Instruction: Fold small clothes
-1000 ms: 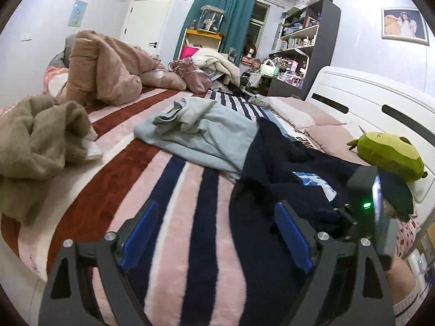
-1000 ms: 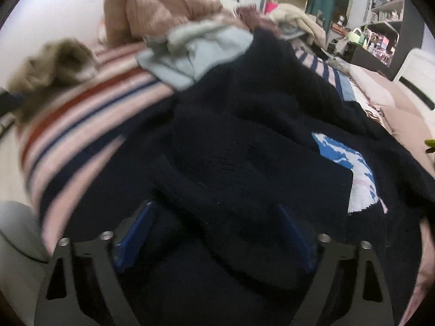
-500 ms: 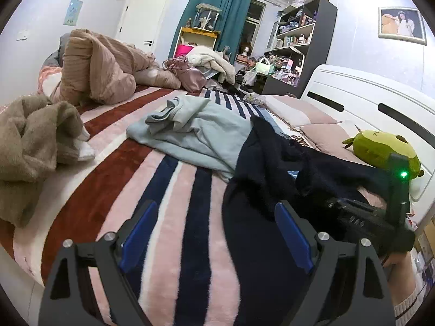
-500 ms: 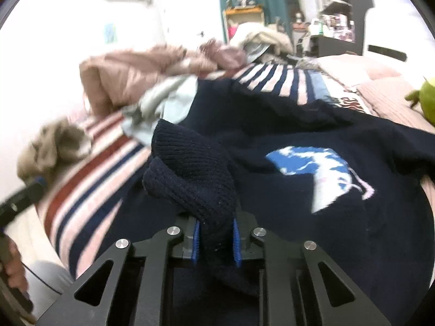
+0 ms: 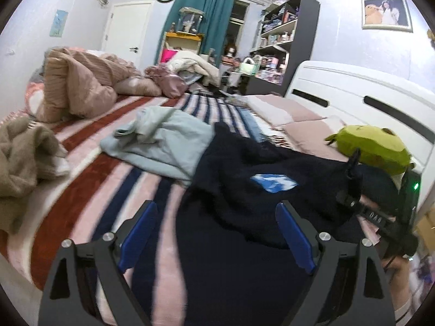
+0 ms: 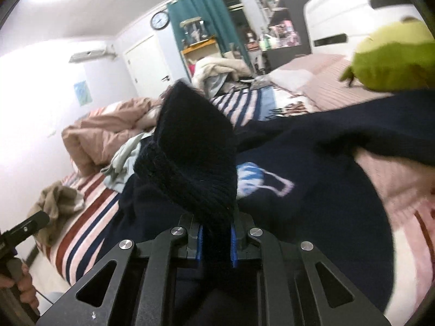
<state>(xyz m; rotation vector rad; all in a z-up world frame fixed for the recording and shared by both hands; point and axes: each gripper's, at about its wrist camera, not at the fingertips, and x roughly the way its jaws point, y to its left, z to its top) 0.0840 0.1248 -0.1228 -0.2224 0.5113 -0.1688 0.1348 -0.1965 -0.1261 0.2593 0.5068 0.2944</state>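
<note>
**Fold barely started: one sleeve lifted, sweater still spread out**

Nearest: right gripper [image 6: 216,240] is clamped on a ribbed cuff of the navy sweater [image 6: 312,217]; the knit bunches up above the blue pads and hides part of the room. Looks like a sleeve end, raised off the bed.

Left gripper [image 5: 214,233] is spread wide, nothing between its pads, hovering over the sweater's near edge where it meets the striped blanket [image 5: 89,190]. Not touching cloth as far as the view shows.

Middle: the sweater's body lies mostly flat across the blanket, blue-and-white patch [image 5: 273,182] facing up. No crease or finished fold visible; the far part trails toward the pink pillows [image 5: 307,135] and the green plush toy [image 5: 369,146].

Further out: a light blue garment [image 5: 160,141] lies crumpled, touching the sweater's far-left edge. A tan garment [image 5: 21,163] is heaped at the left bed edge, well apart. Both unfolded.

Judgement: first sleeve fold in hand. Remaining: lay that sleeve across, other sleeve, body folds, then the other two pieces.
</note>
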